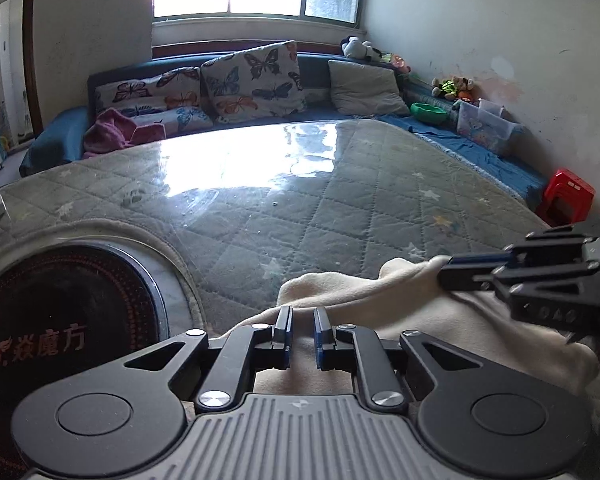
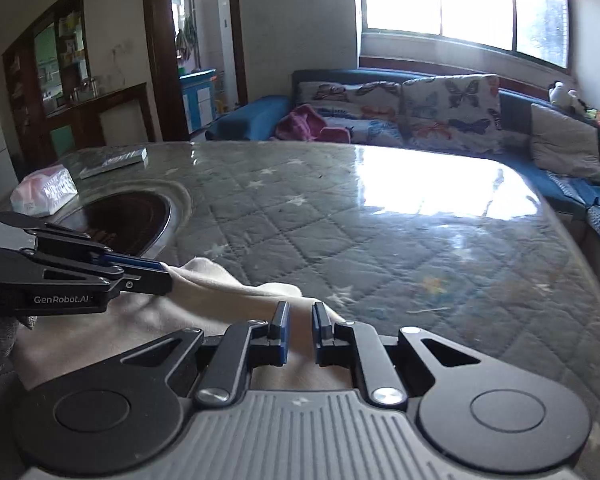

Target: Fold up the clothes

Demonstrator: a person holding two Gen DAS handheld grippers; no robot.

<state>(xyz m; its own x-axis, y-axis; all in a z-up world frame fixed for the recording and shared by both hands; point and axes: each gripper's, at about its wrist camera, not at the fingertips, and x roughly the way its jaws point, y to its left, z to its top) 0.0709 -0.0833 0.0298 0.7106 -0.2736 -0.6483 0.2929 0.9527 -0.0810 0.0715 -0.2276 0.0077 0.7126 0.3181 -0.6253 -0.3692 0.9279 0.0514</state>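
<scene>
Cream garment lies bunched at the lower edge of both frames on the quilted table; it looks soft, light and limp, so you should grip at a hem or corner. Your left gripper and right gripper each pinch a fabric ridge, jaws slightly apart. Clear bin at upper right: contents unclear.
</scene>
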